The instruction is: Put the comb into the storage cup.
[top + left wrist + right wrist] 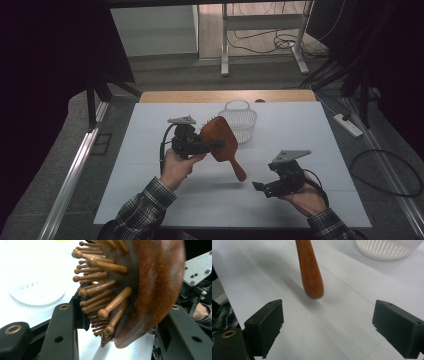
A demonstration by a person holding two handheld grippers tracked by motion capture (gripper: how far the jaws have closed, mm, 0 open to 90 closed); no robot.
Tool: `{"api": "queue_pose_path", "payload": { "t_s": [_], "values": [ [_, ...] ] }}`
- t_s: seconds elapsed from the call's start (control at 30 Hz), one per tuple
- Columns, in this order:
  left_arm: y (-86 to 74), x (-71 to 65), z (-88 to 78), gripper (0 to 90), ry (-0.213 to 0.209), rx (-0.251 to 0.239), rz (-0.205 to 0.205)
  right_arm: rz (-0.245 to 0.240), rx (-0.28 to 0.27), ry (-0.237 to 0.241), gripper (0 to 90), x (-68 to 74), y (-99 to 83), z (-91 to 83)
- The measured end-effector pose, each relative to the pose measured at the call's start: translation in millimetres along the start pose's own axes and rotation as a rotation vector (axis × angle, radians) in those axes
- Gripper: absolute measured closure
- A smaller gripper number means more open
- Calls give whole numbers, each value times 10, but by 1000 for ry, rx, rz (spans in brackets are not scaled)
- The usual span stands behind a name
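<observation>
A reddish-brown wooden hairbrush (220, 136) hangs above the white table (300, 135), its handle (239, 170) slanting down to the right. My left gripper (216, 145) is shut on the brush head. In the left gripper view the jaws press the head (155, 290) from both sides, with the wooden bristles (100, 292) pointing left. My right gripper (258, 186) sits low at the front right, open and holding nothing. In the right gripper view the handle's rounded end (312, 282) hovers ahead of the wide-apart jaws (327, 322), apart from both.
A white slotted basket (240, 120) stands on the table behind the brush, also seen in the right gripper view as the basket (387, 248). A small dark object (260, 100) lies at the far edge. A power strip (350, 125) and cables lie on the floor at right.
</observation>
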State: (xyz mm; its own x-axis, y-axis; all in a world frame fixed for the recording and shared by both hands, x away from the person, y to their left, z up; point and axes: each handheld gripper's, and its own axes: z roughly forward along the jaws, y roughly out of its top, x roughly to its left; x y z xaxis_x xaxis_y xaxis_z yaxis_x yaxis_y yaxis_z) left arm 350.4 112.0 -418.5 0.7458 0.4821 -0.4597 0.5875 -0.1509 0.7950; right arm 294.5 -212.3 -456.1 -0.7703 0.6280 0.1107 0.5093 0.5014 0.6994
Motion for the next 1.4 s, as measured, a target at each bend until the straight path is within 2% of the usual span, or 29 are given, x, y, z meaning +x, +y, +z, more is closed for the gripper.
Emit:
{"api": "queue_pose_path", "payload": {
  "t_s": [0.13,0.17,0.3,0.53,0.73,1.1,1.4],
  "values": [
    [55,39,-18,523,1,-10,-2,8,9,-25,42,-56,-24,-42],
    [76,66,-28,523,1,-16,-10,7,25,-47,1,-70,-41,-40],
    [109,116,-51,523,10,-24,-21,-5,30,-75,0,-87,-80,-51],
    [164,184,-117,522,9,-39,-32,-16,14,-80,0,-117,-115,-133],
    [219,236,-178,522,14,-62,-46,19,18,-58,0,-187,-162,-195],
    [317,330,-250,523,22,-85,-69,28,14,-111,0,-231,-267,-344],
    [404,387,-301,523,27,-110,-89,69,9,-148,0,-284,-391,-482]
  ]
}}
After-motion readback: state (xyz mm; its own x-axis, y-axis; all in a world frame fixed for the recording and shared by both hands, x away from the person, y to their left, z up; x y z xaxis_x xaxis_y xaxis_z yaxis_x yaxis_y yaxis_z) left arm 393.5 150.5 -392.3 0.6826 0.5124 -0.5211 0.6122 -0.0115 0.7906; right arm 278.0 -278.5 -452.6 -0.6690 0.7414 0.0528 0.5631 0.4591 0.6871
